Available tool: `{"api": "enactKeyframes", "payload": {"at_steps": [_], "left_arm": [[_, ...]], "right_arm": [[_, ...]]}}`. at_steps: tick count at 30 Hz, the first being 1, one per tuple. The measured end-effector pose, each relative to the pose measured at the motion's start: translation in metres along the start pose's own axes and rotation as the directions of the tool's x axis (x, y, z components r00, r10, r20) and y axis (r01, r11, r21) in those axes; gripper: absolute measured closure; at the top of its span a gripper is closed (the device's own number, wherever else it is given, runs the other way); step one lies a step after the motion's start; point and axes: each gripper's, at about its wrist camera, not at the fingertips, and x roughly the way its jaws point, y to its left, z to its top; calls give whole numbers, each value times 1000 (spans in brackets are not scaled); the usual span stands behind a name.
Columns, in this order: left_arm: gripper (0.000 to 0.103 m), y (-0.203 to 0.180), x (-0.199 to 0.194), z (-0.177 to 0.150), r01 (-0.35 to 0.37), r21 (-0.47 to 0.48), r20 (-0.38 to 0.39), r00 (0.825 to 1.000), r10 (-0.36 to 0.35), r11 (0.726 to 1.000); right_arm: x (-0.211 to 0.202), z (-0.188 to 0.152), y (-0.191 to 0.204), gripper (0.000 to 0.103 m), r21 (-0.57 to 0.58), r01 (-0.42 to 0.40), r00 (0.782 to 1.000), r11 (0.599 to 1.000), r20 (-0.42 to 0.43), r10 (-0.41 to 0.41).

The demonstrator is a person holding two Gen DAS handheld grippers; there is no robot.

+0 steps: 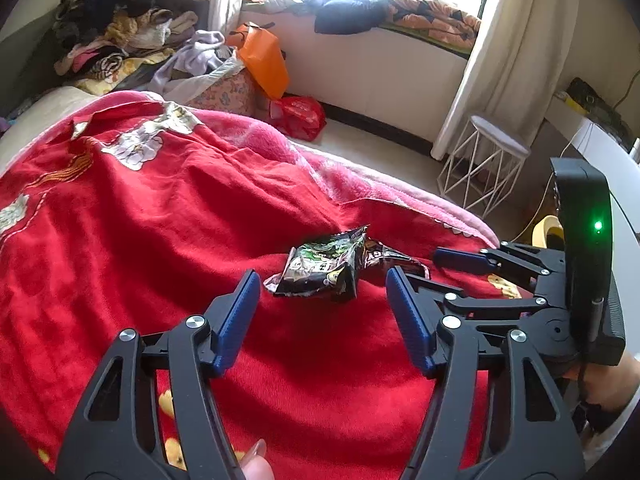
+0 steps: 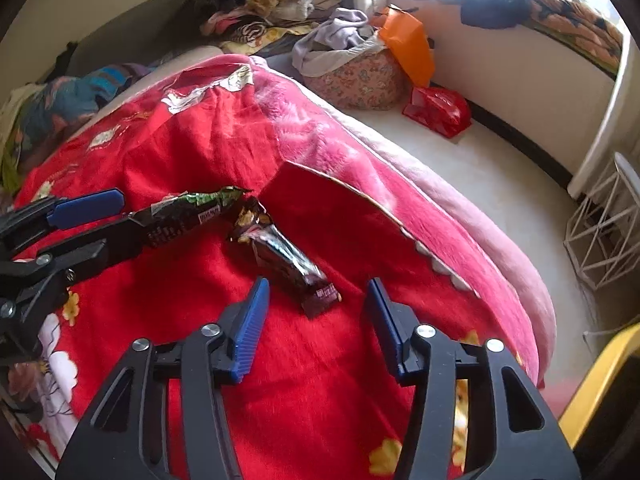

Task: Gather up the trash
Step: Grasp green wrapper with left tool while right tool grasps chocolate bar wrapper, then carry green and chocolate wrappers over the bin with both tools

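Left wrist view, left gripper (image 1: 322,280) jaws apart around green wrapper (image 1: 320,270) on red blanket (image 1: 160,220), not pressing, right gripper (image 2: 318,292) parted, empty, dark wrapper (image 2: 286,258) just ahead.

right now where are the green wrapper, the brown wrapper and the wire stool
green wrapper (image 1: 320,266), left wrist view, middle of its crumpled face
brown wrapper (image 2: 286,258), right wrist view, middle of its long body
wire stool (image 1: 498,136), left wrist view, its padded seat
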Motion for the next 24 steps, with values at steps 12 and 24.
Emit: {"api": "enactKeyframes", "payload": {"at_steps": [12,24], "left_arm": [[71,1,22,-7,21,-44,-59,998,-23,999],[73,-29,-2,-14,92,-58,-12,996,-92,994]], "right_arm": [[-28,-18,-6,85,116,-76,995,990,69,68],[-101,-57,-39,85,315,-127,973,940,223,57]]}}
